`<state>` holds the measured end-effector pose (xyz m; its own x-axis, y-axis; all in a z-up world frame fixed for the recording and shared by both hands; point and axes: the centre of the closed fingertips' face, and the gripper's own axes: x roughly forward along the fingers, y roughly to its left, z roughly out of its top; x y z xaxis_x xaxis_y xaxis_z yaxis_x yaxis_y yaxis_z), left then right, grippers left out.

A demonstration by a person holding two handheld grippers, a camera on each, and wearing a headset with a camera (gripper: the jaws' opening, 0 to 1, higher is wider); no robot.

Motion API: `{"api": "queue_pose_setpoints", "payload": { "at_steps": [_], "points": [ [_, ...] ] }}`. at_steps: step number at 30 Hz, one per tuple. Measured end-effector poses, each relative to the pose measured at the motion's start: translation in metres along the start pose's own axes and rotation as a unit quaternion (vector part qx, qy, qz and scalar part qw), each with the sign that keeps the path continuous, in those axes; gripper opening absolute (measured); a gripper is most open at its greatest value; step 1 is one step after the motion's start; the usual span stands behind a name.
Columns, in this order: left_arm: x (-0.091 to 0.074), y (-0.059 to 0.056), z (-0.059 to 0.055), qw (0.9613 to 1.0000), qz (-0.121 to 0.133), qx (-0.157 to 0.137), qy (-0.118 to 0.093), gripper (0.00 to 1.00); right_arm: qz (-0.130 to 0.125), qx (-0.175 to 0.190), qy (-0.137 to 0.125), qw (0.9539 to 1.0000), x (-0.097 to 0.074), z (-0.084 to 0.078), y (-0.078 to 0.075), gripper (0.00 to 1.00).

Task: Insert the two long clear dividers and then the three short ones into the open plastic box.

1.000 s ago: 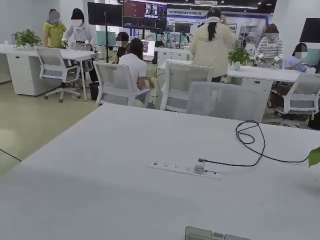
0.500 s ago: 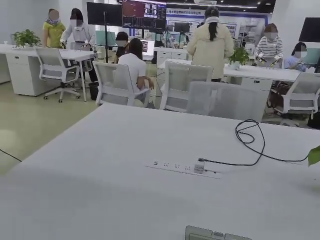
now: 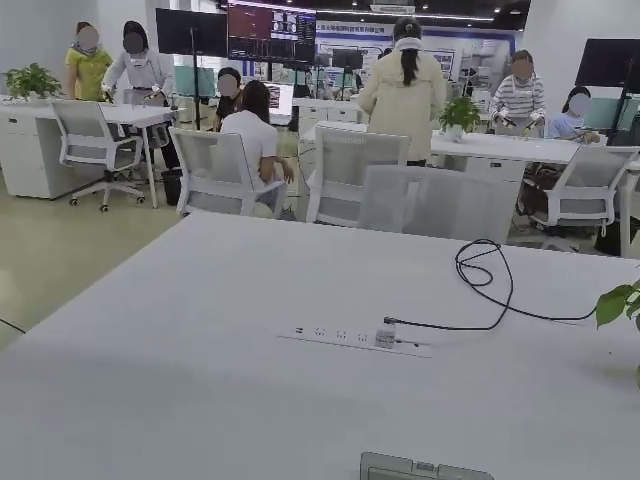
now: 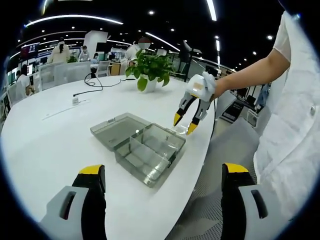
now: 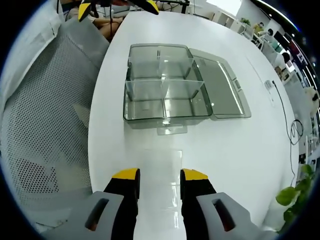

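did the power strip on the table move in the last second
No. The power strip keeps its place against the black cable plugged into it; the whole head view slid sideways, so the camera moved, not the strip.

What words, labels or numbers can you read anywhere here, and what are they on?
No text here can be read.
wall screens: writing too blurred to read.
blue banner: characters too small to read.
plastic box and power strip: no markings visible.
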<state>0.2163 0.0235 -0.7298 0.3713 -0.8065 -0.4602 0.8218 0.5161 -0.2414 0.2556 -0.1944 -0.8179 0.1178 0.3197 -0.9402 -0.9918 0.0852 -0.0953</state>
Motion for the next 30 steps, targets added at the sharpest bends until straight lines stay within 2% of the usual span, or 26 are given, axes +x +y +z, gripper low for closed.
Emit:
{"api": "queue_pose_setpoints", "payload": {
  "at_steps": [1,3,7,10,15,20,22,23,25,27,30],
  "points": [
    [0.000,0.000,0.001,1.0000,-0.001,-0.003,-0.001,0.97,-0.004,0.002,-0.003,1.0000,-0.004,0.002,0.000,0.33],
    [0.001,-0.004,0.009,0.9996,-0.008,-0.020,-0.018,0.95,-0.013,0.006,-0.012,0.9998,-0.012,0.006,-0.002,0.33],
    [0.005,-0.007,0.020,0.9987,-0.014,-0.039,-0.028,0.93,-0.036,0.004,-0.033,0.9988,-0.033,0.022,-0.004,0.33],
    [0.008,-0.012,0.034,0.9957,-0.028,-0.076,-0.045,0.89,-0.052,-0.002,-0.049,0.9974,-0.048,0.038,-0.003,0.33],
    [0.015,-0.015,0.050,0.9919,-0.038,-0.107,-0.057,0.85,-0.068,-0.015,-0.069,0.9952,-0.064,0.064,0.003,0.33],
    [0.023,-0.024,0.062,0.9830,-0.063,-0.161,-0.062,0.74,-0.077,-0.031,-0.084,0.9930,-0.073,0.090,0.011,0.33],
    [0.027,-0.029,0.065,0.9772,-0.074,-0.189,-0.063,0.71,-0.081,-0.038,-0.089,0.9920,-0.077,0.100,0.015,0.33],
    [0.030,-0.027,0.066,0.9769,-0.072,-0.191,-0.065,0.69,-0.081,-0.040,-0.093,0.9916,-0.079,0.104,0.016,0.33],
    [0.034,-0.030,0.067,0.9725,-0.078,-0.211,-0.062,0.65,-0.084,-0.042,-0.100,0.9905,-0.082,0.114,0.018,0.33],
    [0.038,-0.034,0.069,0.9678,-0.085,-0.228,-0.064,0.61,-0.085,-0.046,-0.105,0.9898,-0.085,0.120,0.020,0.33],
    [0.042,-0.041,0.070,0.9587,-0.101,-0.259,-0.062,0.51,-0.092,-0.054,-0.110,0.9882,-0.089,0.131,0.021,0.33]
  ]
}}
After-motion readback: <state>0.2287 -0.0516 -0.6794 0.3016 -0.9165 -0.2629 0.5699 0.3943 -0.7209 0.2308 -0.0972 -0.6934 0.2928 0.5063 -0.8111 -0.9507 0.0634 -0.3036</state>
